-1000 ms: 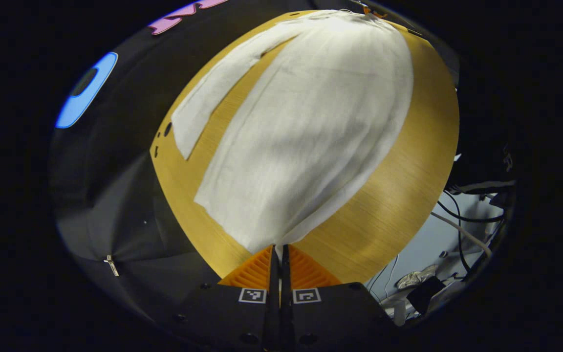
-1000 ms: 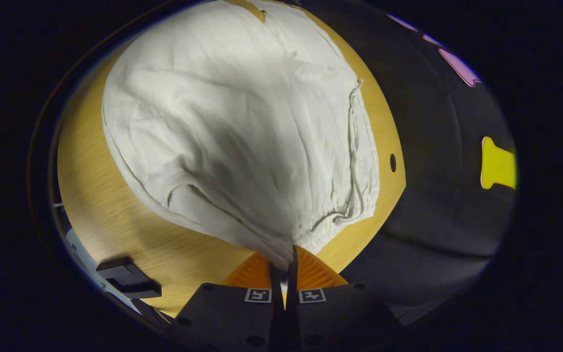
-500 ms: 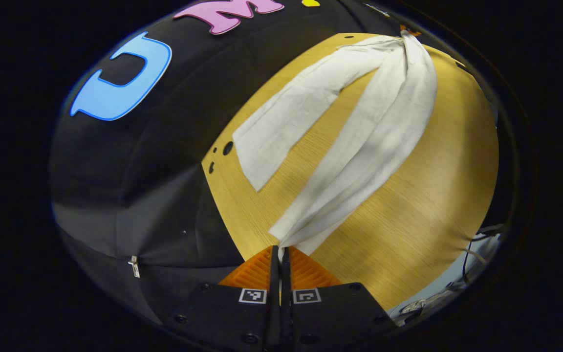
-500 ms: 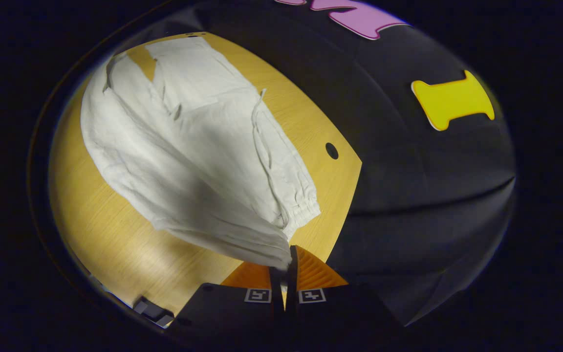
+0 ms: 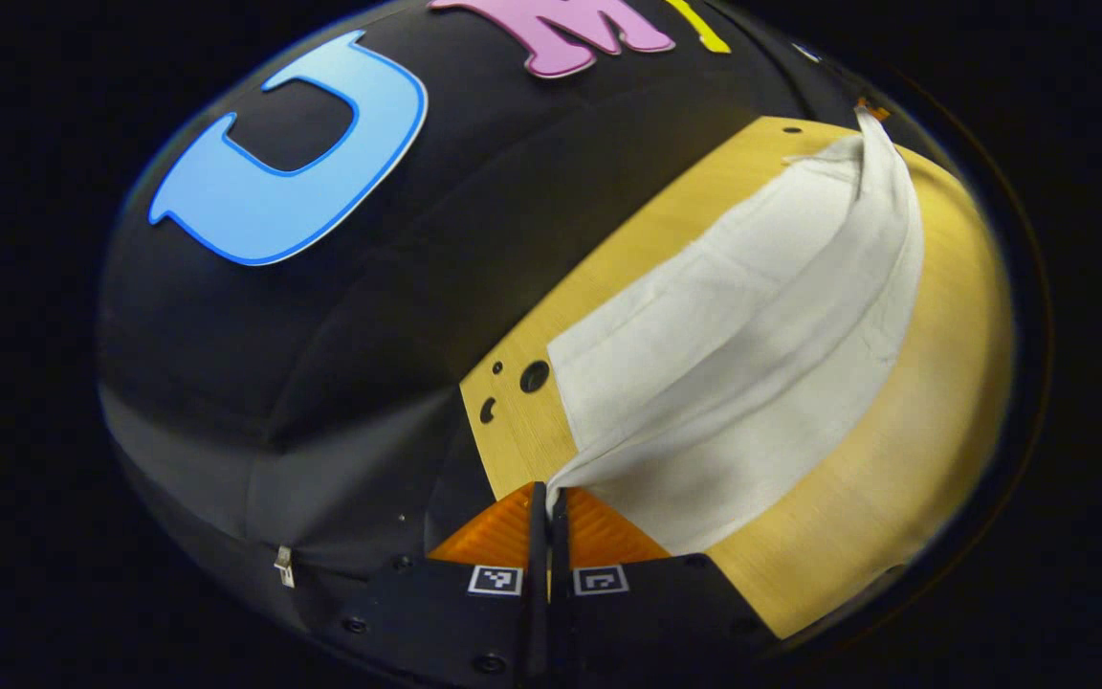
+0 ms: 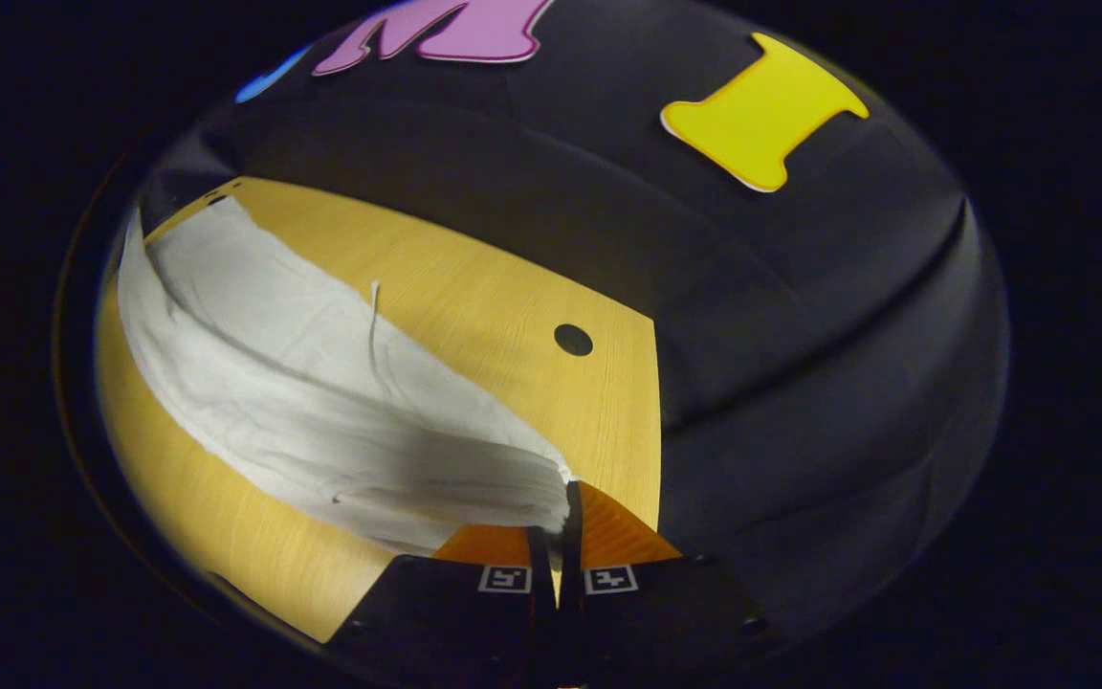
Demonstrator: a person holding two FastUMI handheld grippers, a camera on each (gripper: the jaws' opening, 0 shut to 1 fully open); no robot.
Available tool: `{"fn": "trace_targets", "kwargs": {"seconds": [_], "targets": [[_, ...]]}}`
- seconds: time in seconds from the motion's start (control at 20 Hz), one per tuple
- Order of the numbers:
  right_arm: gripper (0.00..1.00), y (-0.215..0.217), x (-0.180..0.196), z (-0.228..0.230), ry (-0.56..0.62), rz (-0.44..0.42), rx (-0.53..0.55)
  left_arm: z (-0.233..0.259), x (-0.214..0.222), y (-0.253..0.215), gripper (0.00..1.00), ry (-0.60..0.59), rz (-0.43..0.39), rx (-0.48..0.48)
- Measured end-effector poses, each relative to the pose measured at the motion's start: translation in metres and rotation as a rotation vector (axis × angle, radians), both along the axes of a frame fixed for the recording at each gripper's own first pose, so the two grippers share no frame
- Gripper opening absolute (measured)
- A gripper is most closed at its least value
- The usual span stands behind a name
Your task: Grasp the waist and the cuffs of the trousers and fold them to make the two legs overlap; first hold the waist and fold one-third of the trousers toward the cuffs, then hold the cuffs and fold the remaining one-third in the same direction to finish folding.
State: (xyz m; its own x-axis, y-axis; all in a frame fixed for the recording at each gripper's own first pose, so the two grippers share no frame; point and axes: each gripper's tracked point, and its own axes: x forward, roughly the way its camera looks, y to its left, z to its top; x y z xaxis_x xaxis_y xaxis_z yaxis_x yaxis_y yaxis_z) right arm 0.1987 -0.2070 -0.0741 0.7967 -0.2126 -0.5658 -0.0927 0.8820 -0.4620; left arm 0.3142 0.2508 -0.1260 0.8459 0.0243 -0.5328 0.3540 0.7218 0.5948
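In the left gripper view, I see my left tongs [image 5: 547,498] clamped together on a corner of the trousers [image 5: 742,383], with the fabric edge pinched between both fingers. From that pinch the white cloth rises off the counter [image 5: 895,478] and runs away toward the far end, where it narrows to a raised point. The lifted leg drapes over the leg lying flat beneath it, so the two legs largely overlap; the lower leg's cuff end lies flat just beside three holes [image 5: 534,375] near the counter's edge. In the right gripper view, I see my right tongs [image 6: 559,505] likewise closed on the trousers [image 6: 321,402], with bunched cloth gripped between the fingers. The cloth stretches from that grip to the left across the counter [image 6: 474,306], its near part lifted and in shadow, its far part lying flat. A thin drawstring [image 6: 372,316] lies on the flat upper surface. A single hole [image 6: 572,339] in the counter sits apart from the cloth, toward the wall [image 6: 800,316]. The black wall stands directly behind the counter in both views.
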Motion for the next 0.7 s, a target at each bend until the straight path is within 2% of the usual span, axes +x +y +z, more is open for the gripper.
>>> {"fn": "trace_targets", "kwargs": {"seconds": [0.1, 0.15, 0.3, 0.4, 0.6, 0.7], "targets": [[0.05, 0.009, 0.006, 0.015, -0.046, -0.065, 0.096, 0.011, 0.04, -0.015, 0.05, -0.025, 0.019, -0.12], [0.05, 0.01, 0.009, 0.023, -0.059, -0.097, 0.121, 0.015, 0.062, -0.019, 0.05, -0.042, 0.027, -0.138], [0.05, 0.02, 0.016, 0.062, -0.125, -0.126, 0.14, 0.005, 0.115, -0.029, 0.05, -0.055, 0.007, -0.113], [0.05, 0.024, 0.018, 0.07, -0.148, -0.139, 0.163, -0.015, 0.137, -0.036, 0.05, -0.04, -0.001, -0.102], [0.05, 0.018, 0.032, 0.039, -0.111, -0.168, 0.175, -0.05, 0.169, -0.035, 0.05, -0.058, 0.051, -0.117], [0.15, 0.01, 0.033, 0.013, -0.061, -0.174, 0.148, -0.063, 0.17, -0.031, 0.05, -0.067, 0.103, -0.158]]}}
